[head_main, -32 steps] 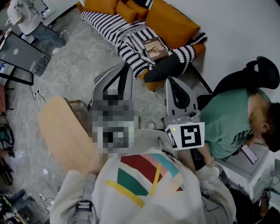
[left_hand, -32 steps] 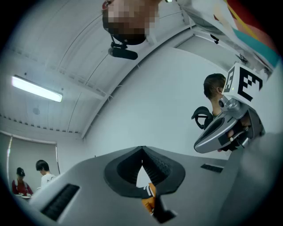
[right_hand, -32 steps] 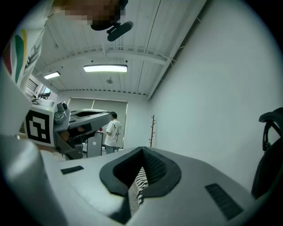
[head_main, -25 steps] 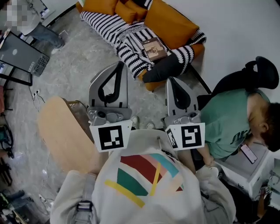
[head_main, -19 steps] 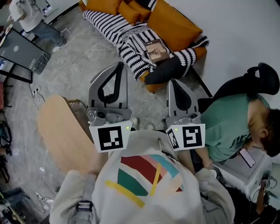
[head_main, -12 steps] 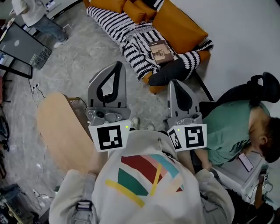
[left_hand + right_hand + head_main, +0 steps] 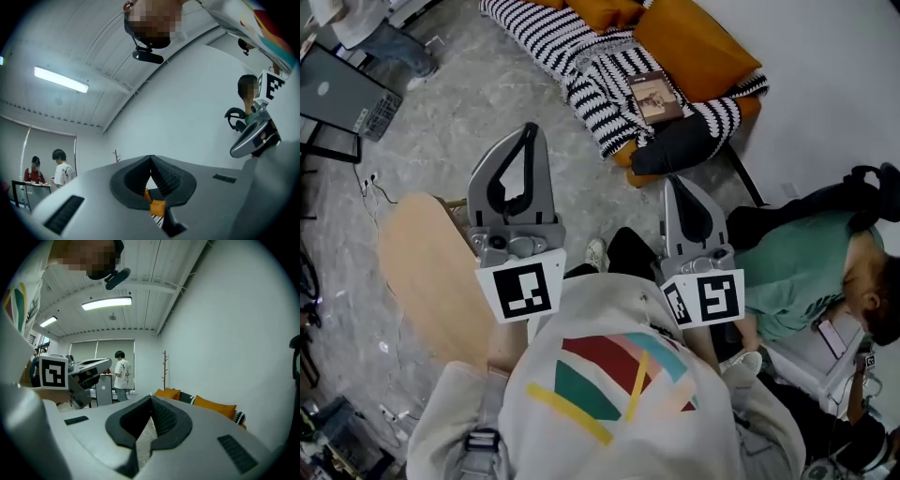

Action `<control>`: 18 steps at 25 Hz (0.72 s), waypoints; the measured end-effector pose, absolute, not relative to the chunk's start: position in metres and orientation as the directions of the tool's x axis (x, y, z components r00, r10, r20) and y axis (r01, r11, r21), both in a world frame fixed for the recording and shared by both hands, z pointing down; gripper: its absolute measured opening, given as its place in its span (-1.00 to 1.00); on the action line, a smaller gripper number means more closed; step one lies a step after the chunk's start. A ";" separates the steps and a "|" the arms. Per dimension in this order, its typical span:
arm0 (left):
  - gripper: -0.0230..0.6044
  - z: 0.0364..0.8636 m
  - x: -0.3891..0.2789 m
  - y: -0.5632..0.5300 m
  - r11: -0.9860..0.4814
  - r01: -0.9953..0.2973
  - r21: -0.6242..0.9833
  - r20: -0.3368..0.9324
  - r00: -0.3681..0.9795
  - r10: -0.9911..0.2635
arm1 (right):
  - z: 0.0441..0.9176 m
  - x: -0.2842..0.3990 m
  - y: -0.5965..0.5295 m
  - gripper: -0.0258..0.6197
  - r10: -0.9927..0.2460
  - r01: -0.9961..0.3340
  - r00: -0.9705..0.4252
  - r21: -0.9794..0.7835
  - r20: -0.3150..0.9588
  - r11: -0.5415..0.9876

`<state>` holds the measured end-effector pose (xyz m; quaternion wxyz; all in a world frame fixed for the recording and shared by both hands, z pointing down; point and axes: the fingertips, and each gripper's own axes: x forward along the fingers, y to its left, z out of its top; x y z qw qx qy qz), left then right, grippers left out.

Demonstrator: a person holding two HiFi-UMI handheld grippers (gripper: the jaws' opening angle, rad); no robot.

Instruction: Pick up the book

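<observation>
Left gripper (image 7: 150, 158): jaws are pressing together at the tips, clenched on nothing. Only a scrap of orange and stripes from the sofa (image 7: 749, 106) is showing through the window behind the pads. Right gripper (image 7: 151, 400): jaws are also meeting tip to tip, clenched and empty, with bare floor showing through the gap.

Neither gripper is touching anything. In the head view both are hanging over the floor short of the sofa's front edge, side by side, noses pointing toward the sofa. The right one is sitting nearer the sofa's right end, the left one further off to the left.

The book (image 7: 656, 97) is lying flat, cover up, on the striped blanket (image 7: 581, 66) that is draping the sofa seat. It is well apart from both grippers. A dark cushion (image 7: 677, 150) is hanging at the sofa's front edge, just beside the book on the grippers' side. An orange cushion (image 7: 694, 42) is leaning against the sofa back, just behind the book.

A seated person in a green shirt (image 7: 797, 267) is hunching just off the sofa's right end. A laptop (image 7: 342, 94) is standing well left of the sofa.
</observation>
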<state>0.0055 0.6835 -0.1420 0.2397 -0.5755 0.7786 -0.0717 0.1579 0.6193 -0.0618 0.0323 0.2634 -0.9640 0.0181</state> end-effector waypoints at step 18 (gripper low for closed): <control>-0.91 -0.168 -0.089 0.548 0.382 -0.818 -0.430 -0.355 -0.235 -0.905 | -0.044 0.054 0.457 -0.88 -0.463 -0.468 -0.883 -0.057 0.080 0.882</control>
